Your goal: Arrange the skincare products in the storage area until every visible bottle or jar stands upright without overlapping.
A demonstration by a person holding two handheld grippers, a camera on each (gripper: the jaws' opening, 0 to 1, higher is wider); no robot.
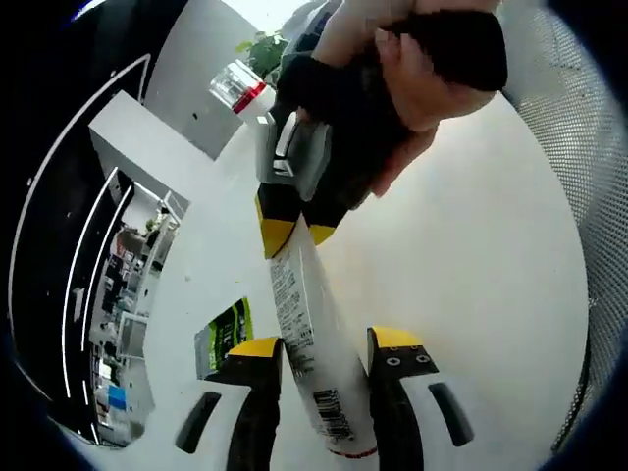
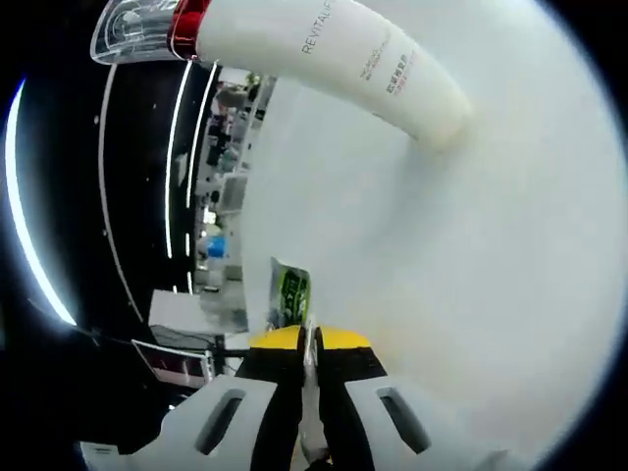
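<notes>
**Left gripper view.** My left hand-held gripper has its jaws closed against the two sides of a white tube, near the end with the red ring. I judge this a firm hold, since both pads meet the tube wall. My right hand-held gripper, carried by a gloved hand, comes in from above and pinches the tube's narrow far end between its yellow tips. The tube is thus lifted clear of the white desk and held at both ends. A two-point hold like this probably serves to turn the tube and set it down on its cap end.

**Right gripper view.** The right hand-held gripper has its jaws drawn together, with only a thin pale sliver between them. That fits a pinch on the flattened end.

**Count.**
- Tubes: two. One is held. A second tube, with a clear cap and a red band, appears to lie on its side on the desk, so it has not yet been stood up.
- Green packet: one, flat on the desk beside the left jaw.
- Mesh wall: one, bounding the desk on one side.
</notes>
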